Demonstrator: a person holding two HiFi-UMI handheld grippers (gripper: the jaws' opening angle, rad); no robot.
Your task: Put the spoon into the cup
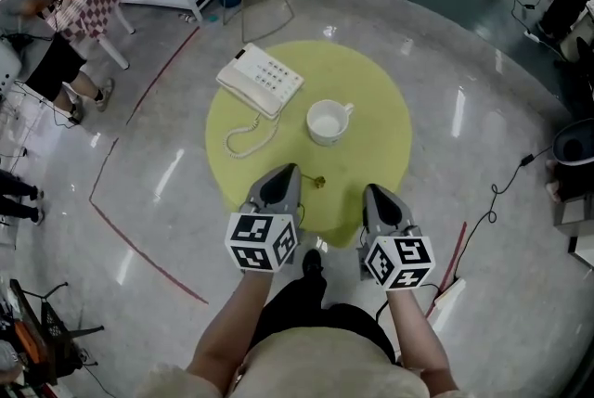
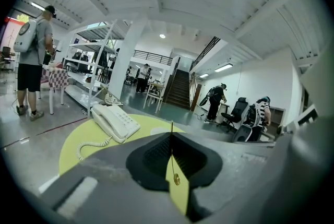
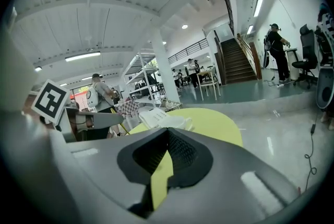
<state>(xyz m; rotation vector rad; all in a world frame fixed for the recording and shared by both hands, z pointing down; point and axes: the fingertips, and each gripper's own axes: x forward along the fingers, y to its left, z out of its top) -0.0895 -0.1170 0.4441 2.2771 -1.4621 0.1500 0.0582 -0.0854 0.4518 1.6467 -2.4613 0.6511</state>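
A small gold-coloured spoon [image 1: 318, 181] lies on the round yellow-green table [image 1: 371, 90], just right of my left gripper's [image 1: 290, 170] tip. In the left gripper view the spoon [image 2: 176, 179] shows through the thin slit between the shut jaws, its handle pointing away. The white cup [image 1: 328, 121] stands upright and empty near the table's middle, beyond both grippers. My right gripper [image 1: 375, 192] hovers over the table's near edge, shut with nothing in it. From the right gripper view the cup [image 3: 180, 124] is just visible past the jaw tips.
A white corded telephone [image 1: 260, 79] sits on the table's far left, its coiled cord [image 1: 249, 138] trailing toward the front. A person [image 1: 56, 62] stands by a checked chair at the far left. Red tape lines and a black cable [image 1: 497, 197] cross the floor.
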